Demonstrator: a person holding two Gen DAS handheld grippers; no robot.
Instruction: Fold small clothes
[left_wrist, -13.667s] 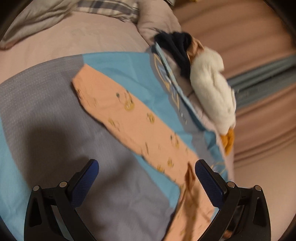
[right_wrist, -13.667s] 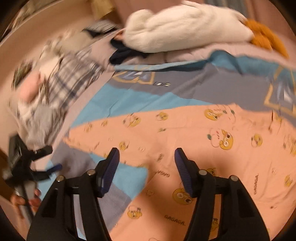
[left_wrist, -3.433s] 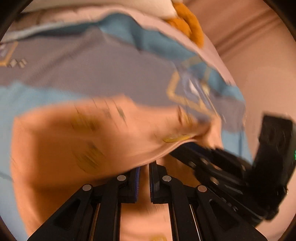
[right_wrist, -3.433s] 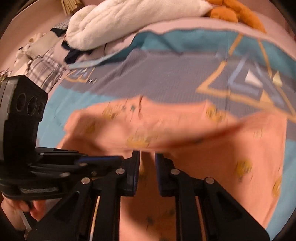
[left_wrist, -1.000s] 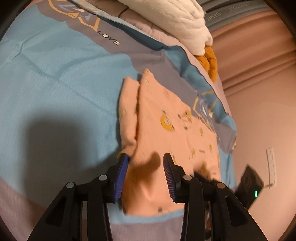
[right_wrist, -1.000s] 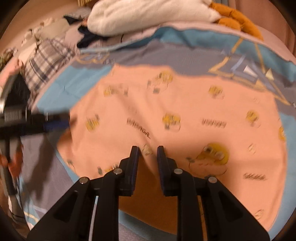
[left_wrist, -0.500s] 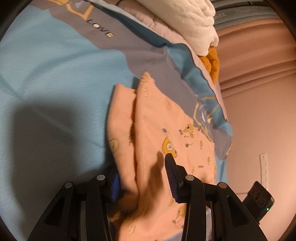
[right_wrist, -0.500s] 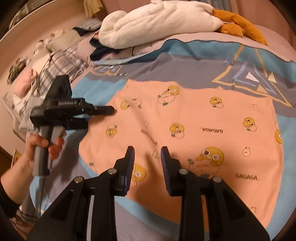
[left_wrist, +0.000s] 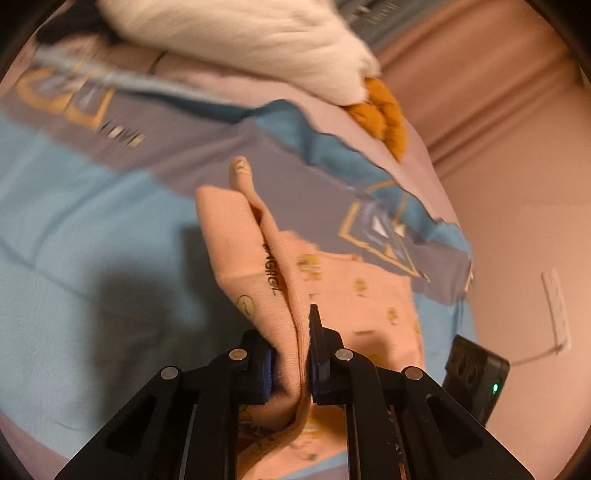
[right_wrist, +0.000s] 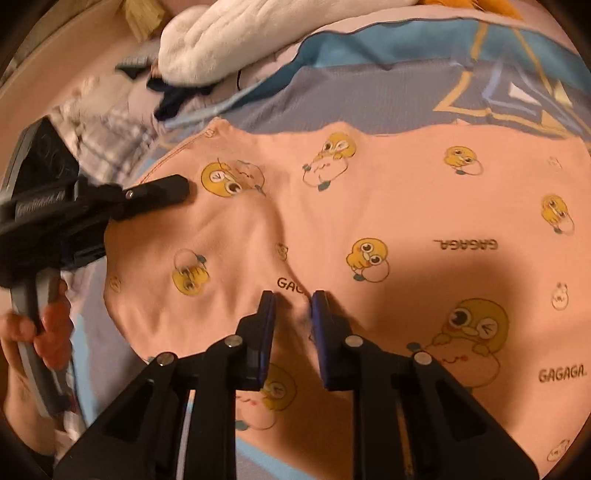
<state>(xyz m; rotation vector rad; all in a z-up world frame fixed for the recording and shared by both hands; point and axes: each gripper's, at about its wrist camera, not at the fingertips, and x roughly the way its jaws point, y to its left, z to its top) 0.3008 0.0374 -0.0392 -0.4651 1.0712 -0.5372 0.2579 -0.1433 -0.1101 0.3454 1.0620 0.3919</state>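
A peach shirt (right_wrist: 388, 206) with little yellow ducks lies on the bed, on a blue and grey blanket (left_wrist: 74, 229). The left hand-held gripper (left_wrist: 291, 354) is pinched tight on the shirt's edge, and the cloth stands up in a fold there. The right hand-held gripper (right_wrist: 293, 314) is squeezed onto a small bunch of the shirt near its front edge. A fluffy white toy (right_wrist: 229, 40) lies at the bed's far edge.
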